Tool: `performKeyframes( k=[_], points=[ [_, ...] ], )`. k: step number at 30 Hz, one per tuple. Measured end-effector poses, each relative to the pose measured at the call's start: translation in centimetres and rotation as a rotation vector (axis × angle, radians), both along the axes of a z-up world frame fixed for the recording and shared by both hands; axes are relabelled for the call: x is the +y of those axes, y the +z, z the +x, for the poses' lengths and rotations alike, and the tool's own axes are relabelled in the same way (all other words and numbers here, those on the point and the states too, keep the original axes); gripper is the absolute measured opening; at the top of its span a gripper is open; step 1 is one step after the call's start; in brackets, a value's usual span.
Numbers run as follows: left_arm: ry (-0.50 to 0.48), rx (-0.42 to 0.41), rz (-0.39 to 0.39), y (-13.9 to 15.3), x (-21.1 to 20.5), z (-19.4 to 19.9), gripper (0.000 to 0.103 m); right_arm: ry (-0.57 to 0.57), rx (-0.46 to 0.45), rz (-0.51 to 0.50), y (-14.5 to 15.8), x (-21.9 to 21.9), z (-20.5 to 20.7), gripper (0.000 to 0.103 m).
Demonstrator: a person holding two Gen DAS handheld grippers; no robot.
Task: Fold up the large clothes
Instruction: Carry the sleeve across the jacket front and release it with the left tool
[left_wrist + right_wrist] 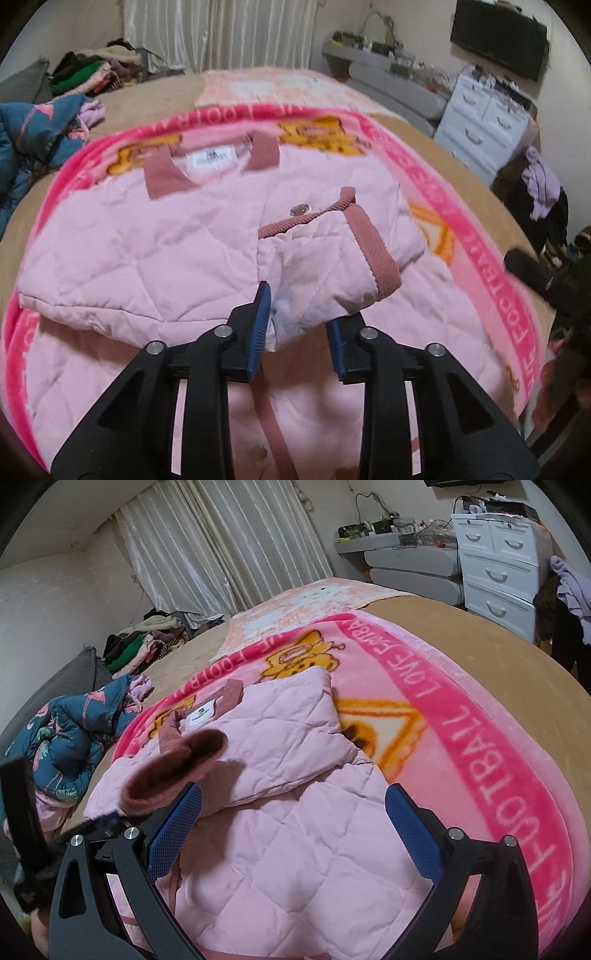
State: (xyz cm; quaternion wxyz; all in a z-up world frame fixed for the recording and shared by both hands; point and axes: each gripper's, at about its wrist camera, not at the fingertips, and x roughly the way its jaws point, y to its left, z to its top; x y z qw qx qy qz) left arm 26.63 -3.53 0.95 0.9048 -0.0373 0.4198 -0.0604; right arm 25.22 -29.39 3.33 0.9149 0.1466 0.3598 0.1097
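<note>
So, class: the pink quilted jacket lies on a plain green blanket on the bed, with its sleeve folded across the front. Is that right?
Not quite. The right wrist view shows the pink quilted jacket lying on a pink blanket printed with lettering and cartoon figures, not a plain green one. The sleeve is indeed folded across the front.

A pale pink quilted jacket (122, 236) lies spread flat, front up, on a bright pink blanket (491, 236) that covers the bed. Its collar (166, 177) and the cuff (373, 251) are ribbed corduroy in a darker dusty pink, and a white label (211, 159) shows inside the neck. One sleeve (332, 258) is folded in across the chest, its cuff end lying on the body of the jacket. A snap button (300, 210) sits beside the trimmed front edge.
</note>
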Motion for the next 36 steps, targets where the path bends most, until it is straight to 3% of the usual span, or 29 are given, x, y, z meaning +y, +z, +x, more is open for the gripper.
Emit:
performKeyframes(
  k=[10, 11, 12, 13, 16, 20, 30, 36],
  points=[
    [-0.053, 0.023, 0.085, -0.6, -0.9, -1.2, 0.039, 0.002, 0.006, -0.002, 0.2, 0.5, -0.2, 0.099],
    [-0.063, 0.026, 0.084, -0.5, -1.0, -1.3, 0.044, 0.004, 0.005, -0.002, 0.3, 0.5, -0.3, 0.099],
    [-0.073, 0.03, 0.071, -0.5, -1.1, -1.5, 0.064, 0.004, 0.004, -0.004, 0.4, 0.6, -0.4, 0.099],
    [-0.083, 0.034, 0.055, -0.4, -1.2, -1.7, 0.092, 0.004, 0.002, -0.007, 0.5, 0.7, -0.4, 0.099],
    [-0.108, 0.0, 0.086, 0.3, -1.5, -2.6, 0.093, 0.01, 0.007, -0.002, 0.6, 0.9, -0.4, 0.099],
    [-0.102, -0.02, 0.043, 1.5, 0.0, -3.6, 0.093, 0.034, 0.026, 0.003, 0.3, 1.7, -0.2, 0.099],
    [0.179, -0.076, 0.07, 3.5, 11.0, -5.4, 0.094, 0.206, 0.179, 0.0, -3.9, 9.8, 0.9, 0.099],
    [0.307, -0.081, 0.051, 3.9, 17.0, -6.8, 0.094, 0.22, 0.247, 0.056, -6.7, 12.6, 2.1, 0.099]
  ],
)
